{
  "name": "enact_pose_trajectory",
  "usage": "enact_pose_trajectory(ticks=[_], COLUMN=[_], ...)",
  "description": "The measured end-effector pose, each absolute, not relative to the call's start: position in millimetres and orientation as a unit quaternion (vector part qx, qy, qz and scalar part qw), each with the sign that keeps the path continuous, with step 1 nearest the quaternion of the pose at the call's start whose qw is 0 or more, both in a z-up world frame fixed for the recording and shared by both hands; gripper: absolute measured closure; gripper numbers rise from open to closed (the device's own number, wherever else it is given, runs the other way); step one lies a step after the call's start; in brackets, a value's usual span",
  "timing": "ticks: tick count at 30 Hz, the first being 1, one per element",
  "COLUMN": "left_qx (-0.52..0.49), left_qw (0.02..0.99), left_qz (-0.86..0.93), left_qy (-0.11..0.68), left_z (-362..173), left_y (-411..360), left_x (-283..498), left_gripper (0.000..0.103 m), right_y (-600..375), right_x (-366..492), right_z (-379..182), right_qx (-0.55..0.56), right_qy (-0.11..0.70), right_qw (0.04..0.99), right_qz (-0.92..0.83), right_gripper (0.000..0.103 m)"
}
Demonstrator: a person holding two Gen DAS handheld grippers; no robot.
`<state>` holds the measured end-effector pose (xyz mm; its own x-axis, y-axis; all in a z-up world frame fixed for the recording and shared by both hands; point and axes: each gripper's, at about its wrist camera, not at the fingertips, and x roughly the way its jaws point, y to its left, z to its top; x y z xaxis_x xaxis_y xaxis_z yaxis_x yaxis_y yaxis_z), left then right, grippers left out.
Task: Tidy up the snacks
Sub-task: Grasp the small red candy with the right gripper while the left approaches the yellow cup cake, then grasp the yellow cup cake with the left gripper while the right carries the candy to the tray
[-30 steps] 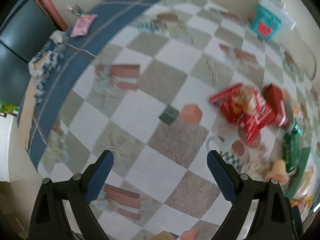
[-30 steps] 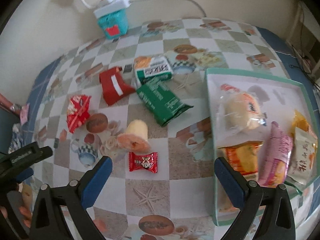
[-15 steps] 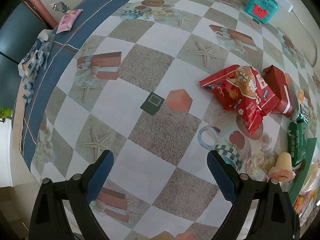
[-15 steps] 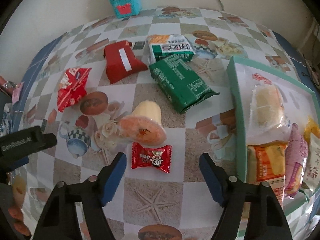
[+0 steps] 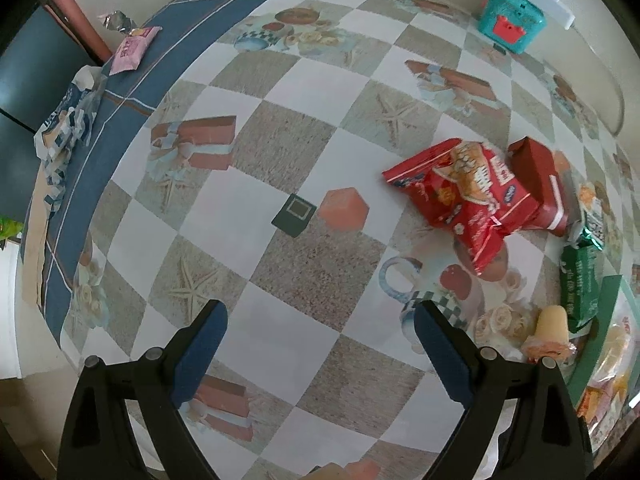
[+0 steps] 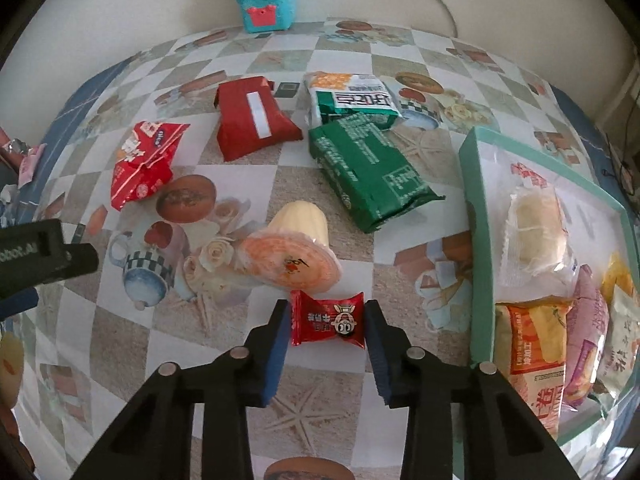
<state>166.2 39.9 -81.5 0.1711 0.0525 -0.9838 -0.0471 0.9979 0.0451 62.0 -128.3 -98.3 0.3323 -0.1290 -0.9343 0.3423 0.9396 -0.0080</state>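
Right claw point(image 6: 326, 330): mine, drawn in narrow around the small red candy point(image 6: 329, 323), one finger at each crimped end; I cannot tell whether the pads are pressing it.
Left claw point(image 5: 318, 344): spread wide, holding nothing, above bare checked cloth near the counter's point(image 5: 280, 184) left edge.
Candy's place: flat on the counter, just in front of the tipped jelly cup point(image 6: 294, 248), with the teal tray point(image 6: 474, 240) near on its right.
Tray: already carries several wrapped snacks along the counter's right edge.
Still loose: red chip bag point(image 6: 142, 164), dark red pack point(image 6: 252, 118), two green packs point(image 6: 370, 168).
Risk, slip: the wrapper's thin ends may crumple, so the candy could twist out as I lift.
Risk, nudge: the jelly cup's lid sits touching or nearly touching the candy; pushing forward could roll it.
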Motion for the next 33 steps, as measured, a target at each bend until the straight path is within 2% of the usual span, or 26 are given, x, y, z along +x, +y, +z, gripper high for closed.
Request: enact_pose_trajectory(ticks=[3,10,23,33], left_qx=[0.0,-0.008,-0.029,-0.005], left_qw=[0.768,0.776,0.778,0.771], left_qz=[0.024,-0.005,-0.089,-0.144], left_qy=[0.64,0.631,0.621,0.62], left_z=[-75,-58,-53,-61], left_y=[35,21,-24,-73], left_x=[165,161,149,138], left_gripper=[0.008,0.008,0.008,0.008], right_y=[-136,-156,-188,-230], right_x=[60,54,38,15], right_z=[-97,-94,-58,-29], right_qx=[0.101,0.129,0.151,0.182], right_qy=[0.558,0.559,0.522,0.488], right_qw=[0.81,0.806,0.825,0.831], right_qz=[-0.148,-0.146,-0.156,-0.197], right_gripper=[0.07,0.073,0.073,0.073])
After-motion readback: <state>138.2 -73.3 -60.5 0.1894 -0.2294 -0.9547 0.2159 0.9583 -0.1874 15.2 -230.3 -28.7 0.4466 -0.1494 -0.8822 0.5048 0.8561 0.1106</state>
